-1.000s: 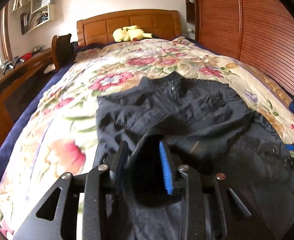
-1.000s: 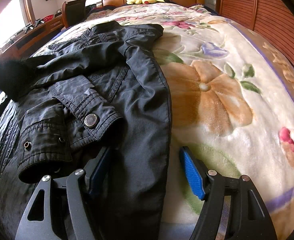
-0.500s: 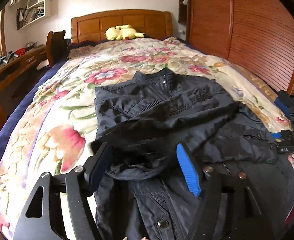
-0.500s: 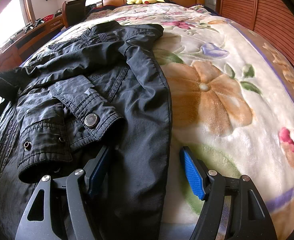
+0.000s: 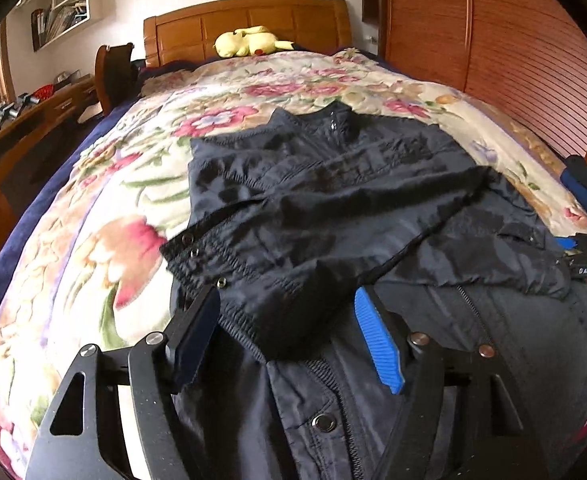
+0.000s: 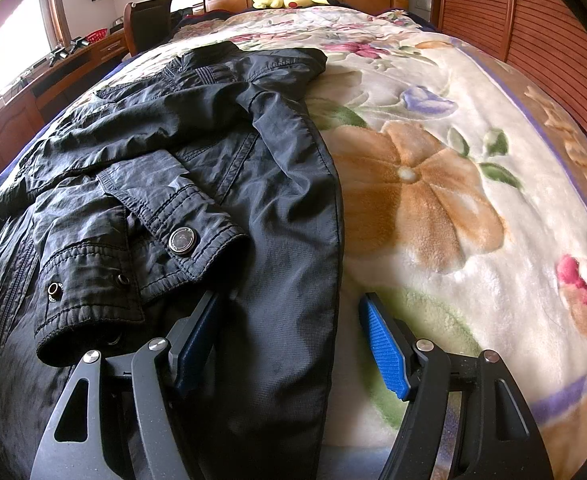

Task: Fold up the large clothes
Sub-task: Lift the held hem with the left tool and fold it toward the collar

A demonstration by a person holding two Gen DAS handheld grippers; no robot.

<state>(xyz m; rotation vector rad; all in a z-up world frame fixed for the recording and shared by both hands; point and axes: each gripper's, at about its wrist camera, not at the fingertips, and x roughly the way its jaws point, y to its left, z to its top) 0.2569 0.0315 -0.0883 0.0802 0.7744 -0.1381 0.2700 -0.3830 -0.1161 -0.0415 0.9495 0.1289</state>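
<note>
Bed [image 5: 105, 216]: flowered blanket, unchanged.
Jacket [image 5: 333, 200]: dark, spread on the bed; its left sleeve [image 5: 277, 256], pinched a second ago, now lies across the chest.
Left gripper [image 5: 289, 340]: fingers now spread, sleeve cuff loose between them.
Right gripper [image 6: 293, 344]: fingers spread as before, over the jacket's edge.

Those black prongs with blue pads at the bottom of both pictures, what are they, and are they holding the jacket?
They are two hand-held grippers, one in each of a person's hands, each with a camera looking out along its fingers. One picture comes from the left gripper, the other from the right gripper. A dark jacket lies on a bed's floral blanket, both sleeves folded across its front. Both grippers stand open over the fabric, gripping nothing. A yellow plush toy lies by the headboard.
</note>
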